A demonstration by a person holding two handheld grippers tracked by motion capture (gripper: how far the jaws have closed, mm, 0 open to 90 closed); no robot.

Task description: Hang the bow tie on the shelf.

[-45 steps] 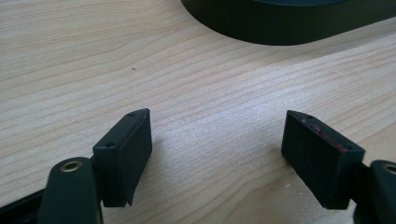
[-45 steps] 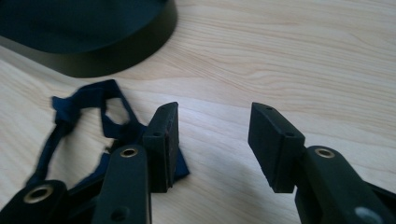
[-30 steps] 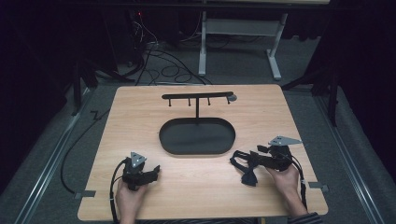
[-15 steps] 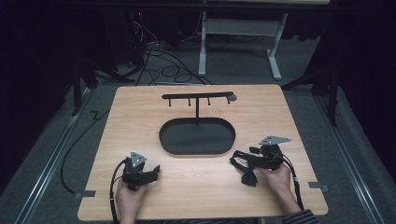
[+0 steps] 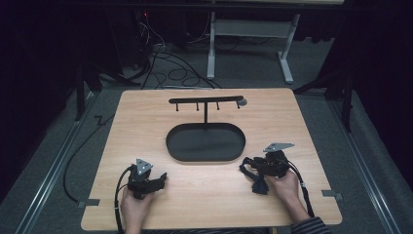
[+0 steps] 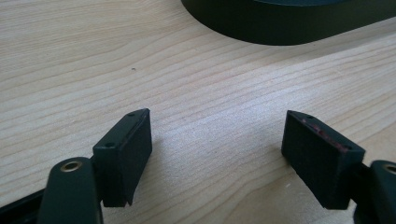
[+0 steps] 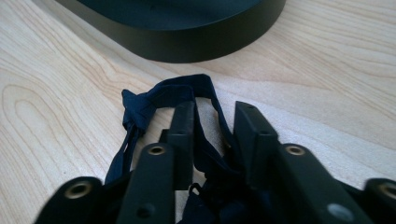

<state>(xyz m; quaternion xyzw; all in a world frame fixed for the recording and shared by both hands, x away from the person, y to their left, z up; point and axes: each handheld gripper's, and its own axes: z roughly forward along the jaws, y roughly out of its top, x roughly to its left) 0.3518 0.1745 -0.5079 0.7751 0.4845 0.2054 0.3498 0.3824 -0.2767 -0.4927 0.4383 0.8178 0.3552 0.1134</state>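
1. the right gripper [image 5: 249, 171] sits at the lower right of the high view, held low over the table by the person's right hand [image 5: 284, 185]; its jaws have just been closing and now stand narrow, with a dark blue fabric strap [image 7: 187, 93] between them
2. in the right gripper view the strap loops out past the jaw tips at the middle of the frame, with a knotted bunch at centre left and a strand trailing down along the left jaw; whether the pads truly press on the cloth cannot be told
3. in the high view the strap [image 5: 258, 184] shows as a dark bundle hanging under the right gripper and touching the wooden table [image 5: 146, 122]
4. the left gripper [image 5: 157, 179] rests at the lower left of the high view in the person's left hand [image 5: 134, 207]; in the left gripper view its jaws stand wide apart with bare wood between them
5. a black oval tray [image 5: 205, 142] lies at the middle of the high view, between and above the two grippers; its dark wall fills the top of the right gripper view, just beyond the strap
6. a black t-shaped rack [image 5: 206, 100] with small hooks rises from the tray's far edge, upper centre of the high view
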